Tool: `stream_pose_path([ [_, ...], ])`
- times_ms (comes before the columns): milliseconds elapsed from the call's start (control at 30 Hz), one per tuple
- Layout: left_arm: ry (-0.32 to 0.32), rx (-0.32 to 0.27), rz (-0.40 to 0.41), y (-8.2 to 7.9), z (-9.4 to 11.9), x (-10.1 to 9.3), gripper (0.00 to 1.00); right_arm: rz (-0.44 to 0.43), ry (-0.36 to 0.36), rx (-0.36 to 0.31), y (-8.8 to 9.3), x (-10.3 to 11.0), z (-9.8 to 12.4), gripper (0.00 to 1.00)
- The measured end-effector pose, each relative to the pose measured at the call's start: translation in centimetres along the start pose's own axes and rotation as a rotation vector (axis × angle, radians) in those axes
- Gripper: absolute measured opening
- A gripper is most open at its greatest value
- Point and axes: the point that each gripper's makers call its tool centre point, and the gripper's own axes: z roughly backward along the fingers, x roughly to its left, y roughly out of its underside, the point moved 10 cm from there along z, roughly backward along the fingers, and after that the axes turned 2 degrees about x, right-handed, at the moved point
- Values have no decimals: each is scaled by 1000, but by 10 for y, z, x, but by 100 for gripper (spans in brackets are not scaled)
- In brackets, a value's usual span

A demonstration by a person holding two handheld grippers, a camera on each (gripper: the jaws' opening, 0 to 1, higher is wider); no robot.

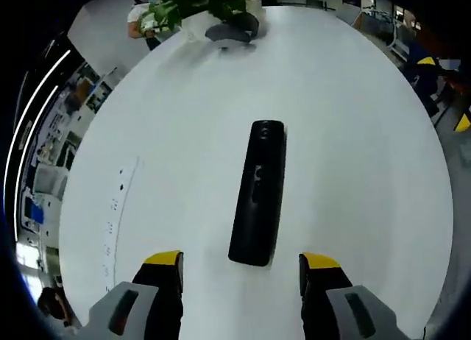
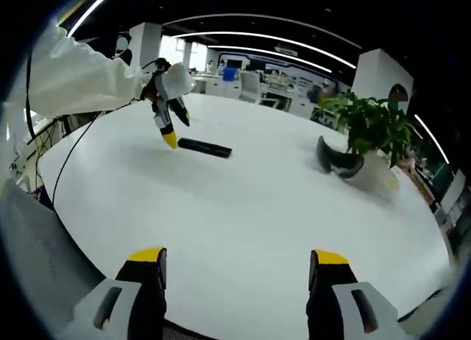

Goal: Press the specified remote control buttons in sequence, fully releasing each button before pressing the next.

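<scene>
Yellow-tipped black jaws on grey bodies are seen on the left gripper (image 1: 241, 270), spread wide apart with nothing held between them. Just ahead of the tips, a remote control (image 1: 258, 192) lies flat on the table (image 1: 353, 134); it is a long, slim, black bar with rounded corners and a slightly glossy face, on which small buttons are faintly visible. Its near end lies between the two jaw tips but is touched by neither. The tabletop is smooth, matte and white, with a rounded edge. At its far side a potted plant (image 1: 199, 1) with green leaves is seen, and just beside it a dark curved object (image 1: 234, 32).

From the right gripper view, the right gripper (image 2: 239, 270) is held low over the near part of the table (image 2: 243, 207), its jaws likewise parted and empty. The left gripper (image 2: 171, 123) is seen further off, pointed steeply downward from a white sleeve (image 2: 73, 79), its yellow tip hanging just beside one end of the remote control (image 2: 204, 147). The leafy plant (image 2: 372, 126) stands well apart to the right, with the dark object (image 2: 337, 160) at its foot.
</scene>
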Motion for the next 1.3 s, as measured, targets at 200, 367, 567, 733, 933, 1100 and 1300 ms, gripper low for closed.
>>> stream_pose_path([
  [200, 40, 15, -23, -7, -6, 4, 65, -2, 6, 9, 0, -1, -1, 78],
  [367, 117, 67, -116, -16, -12, 8, 62, 8, 0, 17, 0, 0, -3, 78],
  [567, 229, 113, -102, -18, -22, 16, 51, 9, -2, 27, 0, 0, -4, 78],
  [733, 227, 150, -123, -23, -22, 15, 51, 12, -4, 25, 0, 1, -4, 77],
  [933, 225, 185, -125, -26, -23, 16, 50, 12, -4, 22, 0, 1, -3, 77],
  [1100, 223, 215, -133, -30, -22, 13, 47, 10, -4, 18, 0, 0, -2, 76],
  [1300, 216, 232, -140, -31, -19, 3, 38, 16, -8, 5, 0, 1, 0, 74],
])
